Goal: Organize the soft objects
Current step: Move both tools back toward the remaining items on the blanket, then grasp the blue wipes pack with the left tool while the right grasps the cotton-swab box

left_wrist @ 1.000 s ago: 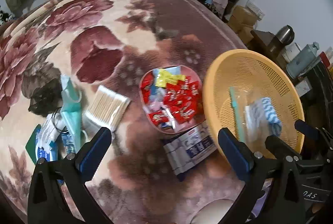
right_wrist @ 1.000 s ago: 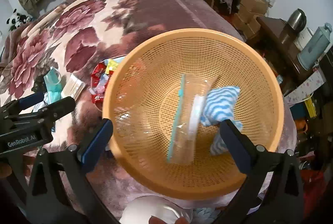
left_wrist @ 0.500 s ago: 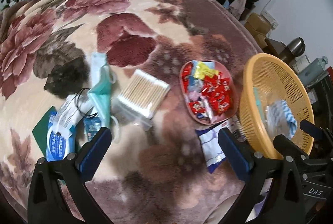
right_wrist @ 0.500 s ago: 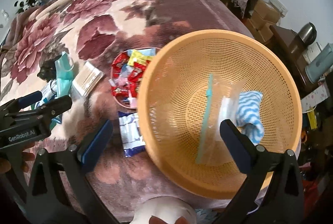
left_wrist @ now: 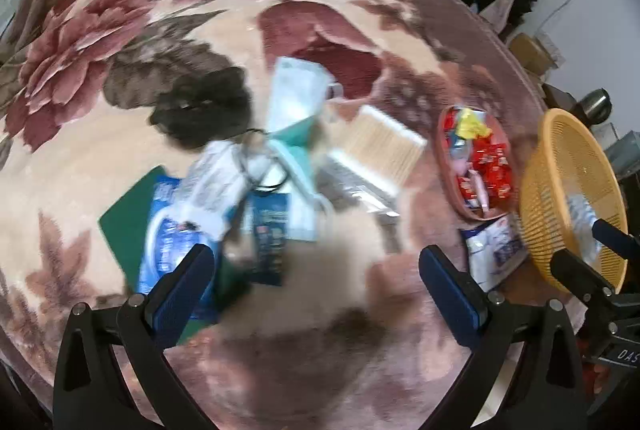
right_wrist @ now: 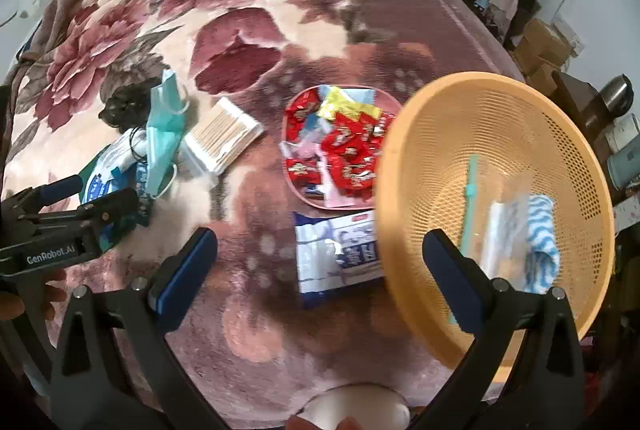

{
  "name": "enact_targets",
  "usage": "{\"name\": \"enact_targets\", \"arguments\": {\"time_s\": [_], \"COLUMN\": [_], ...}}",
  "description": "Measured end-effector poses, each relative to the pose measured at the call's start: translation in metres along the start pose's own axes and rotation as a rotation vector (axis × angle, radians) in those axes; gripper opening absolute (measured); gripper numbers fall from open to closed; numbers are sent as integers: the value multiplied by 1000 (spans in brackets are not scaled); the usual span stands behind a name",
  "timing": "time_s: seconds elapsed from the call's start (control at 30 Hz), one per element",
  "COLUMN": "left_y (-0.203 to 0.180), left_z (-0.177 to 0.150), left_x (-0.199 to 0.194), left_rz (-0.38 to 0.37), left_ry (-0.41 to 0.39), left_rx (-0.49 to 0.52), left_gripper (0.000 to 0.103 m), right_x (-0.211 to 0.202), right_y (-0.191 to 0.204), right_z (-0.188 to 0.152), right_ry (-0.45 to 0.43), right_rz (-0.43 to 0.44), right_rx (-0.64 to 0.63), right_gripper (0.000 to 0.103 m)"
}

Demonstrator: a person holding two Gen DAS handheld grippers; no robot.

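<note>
An orange mesh basket (right_wrist: 440,118) (left_wrist: 560,166) stands at the right of the floral blanket, holding a clear zip bag (right_wrist: 500,230) and a blue-striped cloth (right_wrist: 542,230). A tissue pack (right_wrist: 340,254) lies by its left rim. Teal face masks (left_wrist: 296,110) (right_wrist: 162,134), a cotton swab pack (left_wrist: 376,150) (right_wrist: 222,138) and blue wipe packets (left_wrist: 180,222) lie further left. My left gripper (left_wrist: 316,282) is open and empty above the blanket, near the packets. My right gripper (right_wrist: 320,270) is open and empty over the tissue pack and basket rim.
A pink dish of red candy wrappers (right_wrist: 340,150) (left_wrist: 476,162) sits between the swabs and the basket. A black hair tie (left_wrist: 268,166) lies among the packets. Clothes, boxes and a kettle (right_wrist: 618,94) crowd the floor to the right of the bed.
Both grippers have swung left. The left now faces the masks and packets instead of the candy dish. The right has shifted off the basket's middle toward the tissue pack.
</note>
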State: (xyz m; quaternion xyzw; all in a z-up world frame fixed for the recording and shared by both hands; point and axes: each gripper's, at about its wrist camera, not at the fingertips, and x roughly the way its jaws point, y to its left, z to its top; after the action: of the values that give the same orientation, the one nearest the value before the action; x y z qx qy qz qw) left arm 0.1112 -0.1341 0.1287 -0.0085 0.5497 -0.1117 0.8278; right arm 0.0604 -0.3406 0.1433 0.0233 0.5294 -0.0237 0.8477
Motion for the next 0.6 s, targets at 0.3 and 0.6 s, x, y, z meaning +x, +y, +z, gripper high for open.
{"name": "enact_targets", "arguments": {"time_s": [0.3, 0.6], "left_y": [46, 94], "left_z": [-7, -22], "left_x": [3, 27], "left_rz": [19, 45], "left_ry": [8, 58], "left_rx": [-73, -153], "left_gripper": [102, 102], "right_x": [15, 35], "right_y": [38, 56], "right_z": [2, 4], "right_ry": [30, 59], "right_rz": [27, 39], "right_rx": [-57, -72], "right_gripper": [103, 103]}}
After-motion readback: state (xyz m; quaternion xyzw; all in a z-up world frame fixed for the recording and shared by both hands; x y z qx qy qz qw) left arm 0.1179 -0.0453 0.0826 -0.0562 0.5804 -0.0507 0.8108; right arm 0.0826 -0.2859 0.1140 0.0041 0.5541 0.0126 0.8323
